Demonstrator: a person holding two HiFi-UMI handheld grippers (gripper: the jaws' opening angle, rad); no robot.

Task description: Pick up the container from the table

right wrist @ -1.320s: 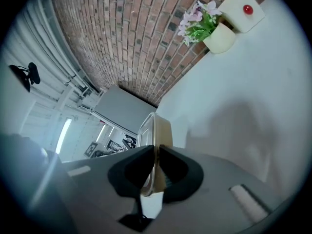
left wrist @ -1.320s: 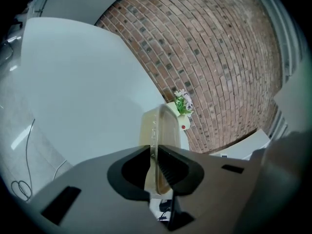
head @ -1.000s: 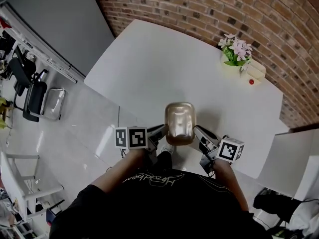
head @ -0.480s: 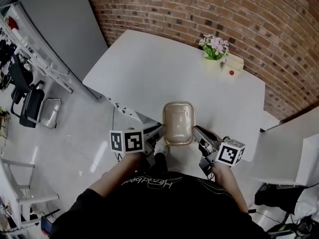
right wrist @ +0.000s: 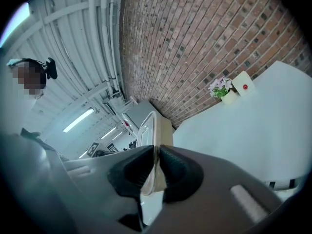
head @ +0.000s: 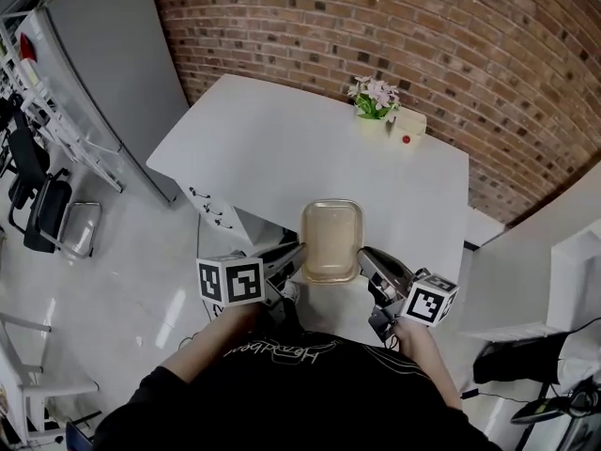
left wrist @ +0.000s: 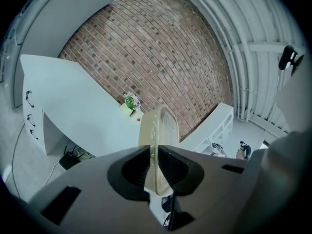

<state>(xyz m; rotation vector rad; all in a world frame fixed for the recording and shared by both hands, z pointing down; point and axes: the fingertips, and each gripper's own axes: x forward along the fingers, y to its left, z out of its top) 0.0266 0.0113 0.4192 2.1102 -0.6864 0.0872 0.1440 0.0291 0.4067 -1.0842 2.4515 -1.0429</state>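
Note:
A clear, beige-tinted plastic container [head: 331,241] with rounded corners hangs in the air in front of the person, held off the white table [head: 282,148]. My left gripper [head: 299,256] is shut on the container's left rim [left wrist: 153,145]. My right gripper [head: 364,256] is shut on its right rim [right wrist: 152,145]. In both gripper views the thin rim runs edge-on between the dark pads, and the container's body sticks out beyond the jaws. It looks empty.
At the table's far edge, against the brick wall, stand a small pot of pink flowers [head: 373,101] and a white box with a red dot [head: 408,125]. A grey cabinet [head: 103,73] stands left of the table. White shelving [head: 573,280] is at the right.
Both grippers have risen with the container between them and have drawn back from the table. The container now hangs over the table's near edge and the floor.

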